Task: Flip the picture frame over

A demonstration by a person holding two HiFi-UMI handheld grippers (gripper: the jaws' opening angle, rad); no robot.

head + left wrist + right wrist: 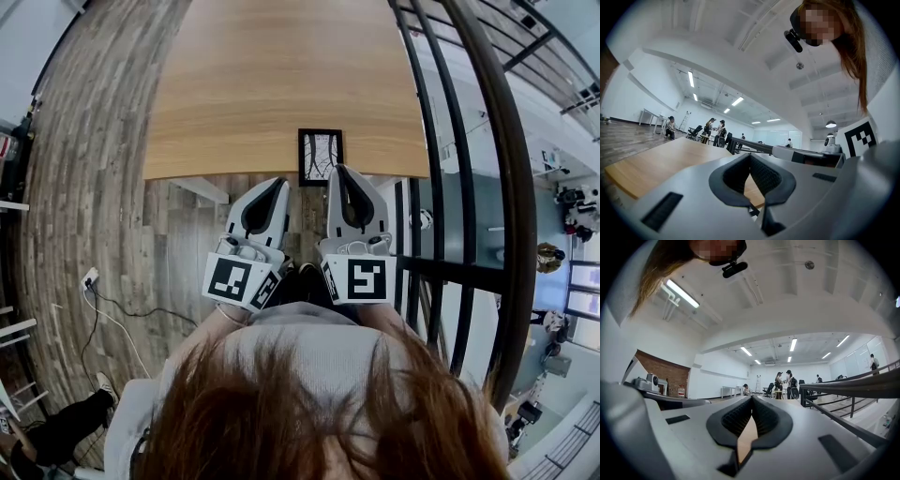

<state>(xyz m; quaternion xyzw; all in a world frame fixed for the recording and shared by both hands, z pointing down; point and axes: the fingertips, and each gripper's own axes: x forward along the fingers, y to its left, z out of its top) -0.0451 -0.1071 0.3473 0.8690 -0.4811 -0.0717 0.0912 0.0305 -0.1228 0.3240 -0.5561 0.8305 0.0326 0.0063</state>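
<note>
A small black picture frame (321, 157) lies flat at the near edge of the wooden table (272, 84), its pale picture with dark branch lines facing up. My left gripper (281, 180) is shut with nothing in it, its tips just short of the table edge and a little left of the frame. My right gripper (342, 170) is shut and holds nothing; its tips reach the frame's near right corner, and I cannot tell whether they touch it. In the left gripper view (750, 155) and the right gripper view (752, 397) the pads meet, and only tabletop shows through the gap below them.
A black metal railing (450, 141) runs along the right side, close to my right arm. A power strip with a cable (89, 278) lies on the wooden floor at the left. Several people (787, 380) stand by desks far across the room.
</note>
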